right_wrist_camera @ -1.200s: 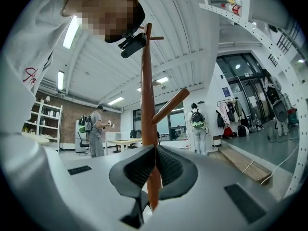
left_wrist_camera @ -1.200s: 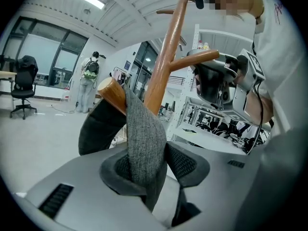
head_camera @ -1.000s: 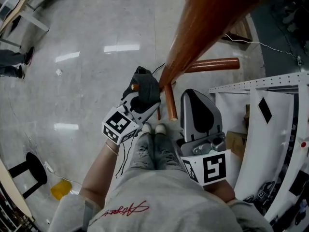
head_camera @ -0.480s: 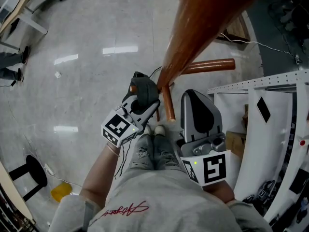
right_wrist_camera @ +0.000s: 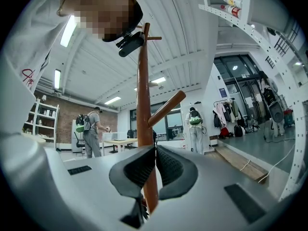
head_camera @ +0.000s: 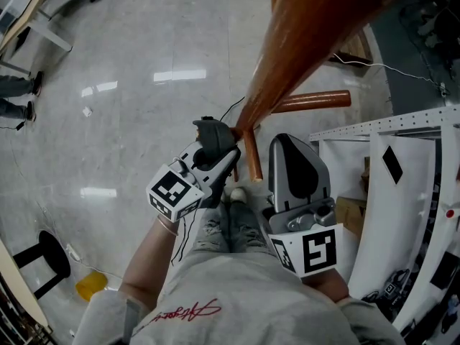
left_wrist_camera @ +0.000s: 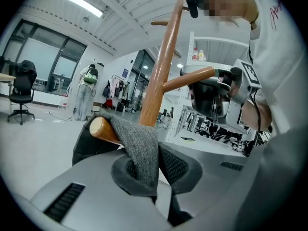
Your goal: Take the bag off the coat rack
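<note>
- The right gripper [right_wrist_camera: 155, 149], grey-bodied with black ribbed pads [right_wrist_camera: 136, 168], points level, its jaws closed tip to tip on nothing.
- A tall reddish-brown wooden coat rack [right_wrist_camera: 143, 90] stands upright just behind the jaws, one round wooden peg [right_wrist_camera: 167, 108] slanting up to the right.
- Beyond, a person with a green backpack [right_wrist_camera: 90, 131] stands by a pale table [right_wrist_camera: 117, 141]; a second backpack wearer [right_wrist_camera: 195, 128] stands right of the pole.

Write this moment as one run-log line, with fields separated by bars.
left gripper: jaws just closed, shut on bag strap | bag strap: draped over peg | right gripper: shut, empty
</note>
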